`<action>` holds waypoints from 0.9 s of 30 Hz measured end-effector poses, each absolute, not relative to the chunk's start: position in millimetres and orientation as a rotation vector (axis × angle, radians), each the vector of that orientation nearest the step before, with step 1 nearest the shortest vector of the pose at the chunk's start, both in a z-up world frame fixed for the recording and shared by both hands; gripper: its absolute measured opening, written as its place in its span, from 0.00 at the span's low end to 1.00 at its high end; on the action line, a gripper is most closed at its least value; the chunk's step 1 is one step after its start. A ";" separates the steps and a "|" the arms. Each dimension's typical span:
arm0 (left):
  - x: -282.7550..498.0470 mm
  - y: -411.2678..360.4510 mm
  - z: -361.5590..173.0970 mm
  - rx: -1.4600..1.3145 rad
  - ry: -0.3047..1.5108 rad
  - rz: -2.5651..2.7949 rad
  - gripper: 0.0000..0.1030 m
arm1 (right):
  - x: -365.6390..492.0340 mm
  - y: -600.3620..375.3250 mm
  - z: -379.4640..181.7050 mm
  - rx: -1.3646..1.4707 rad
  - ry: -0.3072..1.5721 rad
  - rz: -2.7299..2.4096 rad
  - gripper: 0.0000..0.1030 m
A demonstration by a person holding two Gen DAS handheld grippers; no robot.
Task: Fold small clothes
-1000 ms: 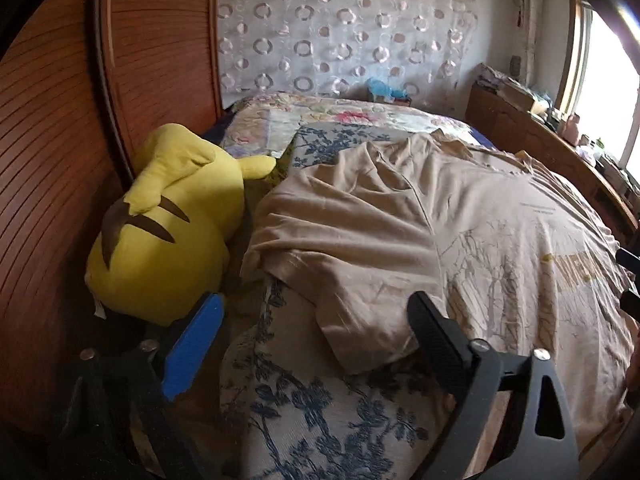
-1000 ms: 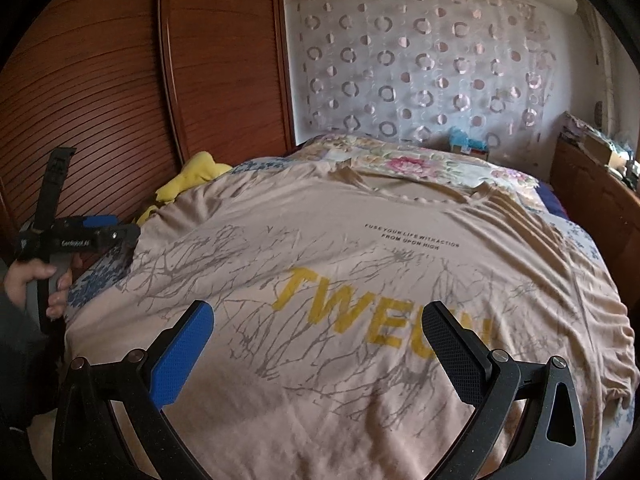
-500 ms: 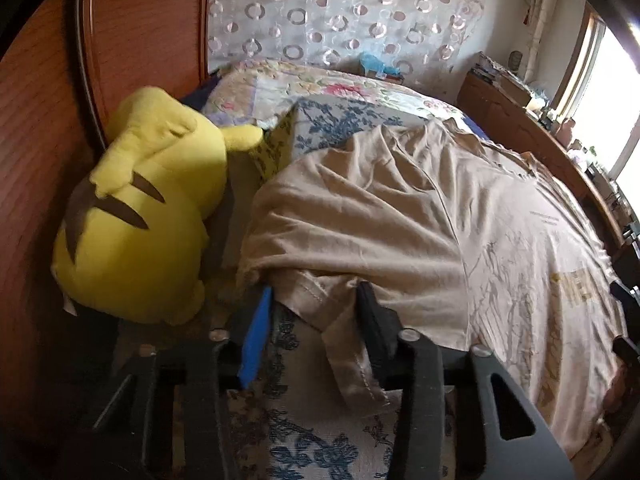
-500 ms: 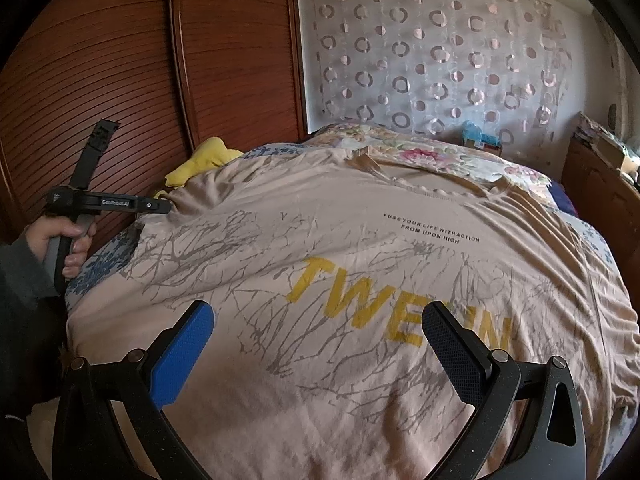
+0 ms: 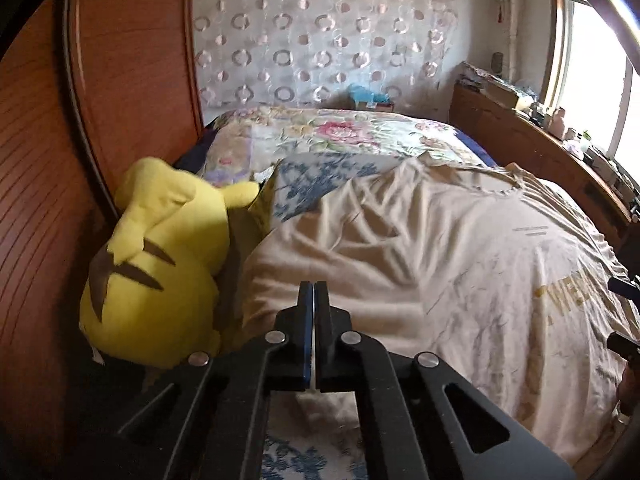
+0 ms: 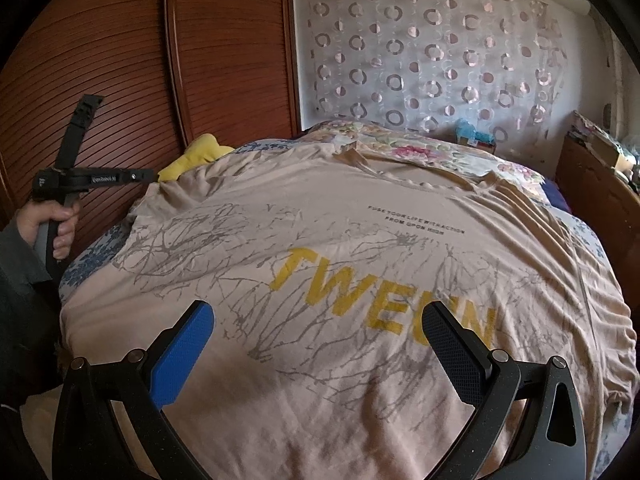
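Observation:
A beige T-shirt (image 6: 340,240) with yellow letters and grey branch print lies spread face up on the bed; it also shows in the left wrist view (image 5: 440,248). My left gripper (image 5: 314,292) is shut on the shirt's left sleeve edge and lifts it a little; in the right wrist view the left gripper (image 6: 154,176) shows at the shirt's left sleeve. My right gripper (image 6: 316,328) is open and empty, hovering over the shirt's lower front.
A yellow plush toy (image 5: 160,264) lies against the wooden wardrobe doors (image 6: 120,60) left of the shirt. A floral quilt (image 5: 328,136) covers the far bed. A wooden sideboard (image 5: 532,148) with clutter stands on the right under the window.
My left gripper closed from wide open onto the left sleeve edge and raised it. My right gripper stayed open and moved slightly closer over the shirt front.

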State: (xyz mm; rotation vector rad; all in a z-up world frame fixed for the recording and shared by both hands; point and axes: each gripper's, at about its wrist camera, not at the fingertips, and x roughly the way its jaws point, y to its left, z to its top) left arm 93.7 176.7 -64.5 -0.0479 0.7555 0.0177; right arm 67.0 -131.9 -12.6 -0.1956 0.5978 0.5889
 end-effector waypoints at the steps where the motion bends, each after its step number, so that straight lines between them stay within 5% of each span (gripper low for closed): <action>1: 95.0 175.3 -63.3 -0.038 0.754 0.023 0.01 | 66.7 -134.3 -12.4 -0.188 0.596 0.585 1.00; 5: 96.4 175.8 -65.8 -0.001 0.780 0.067 0.04 | 69.0 -141.0 -12.7 -0.175 0.596 0.573 1.00; 7: 95.1 180.0 -73.1 0.017 0.808 0.109 0.30 | 69.4 -142.1 -14.6 -0.170 0.600 0.571 1.00; 10: 96.6 190.1 -86.7 -0.008 0.847 0.113 0.42 | 69.3 -139.6 -17.3 -0.164 0.605 0.574 1.00; 15: 98.6 195.5 -99.0 -0.035 0.856 0.112 0.42 | 70.0 -139.7 -18.3 -0.165 0.604 0.577 1.00; 21: 101.8 192.5 -103.1 -0.025 0.875 0.080 0.05 | 71.1 -143.3 -18.2 -0.160 0.607 0.580 1.00; 27: 95.1 174.4 -78.4 0.017 0.785 0.078 0.04 | 71.9 -145.3 -19.9 -0.153 0.614 0.589 1.00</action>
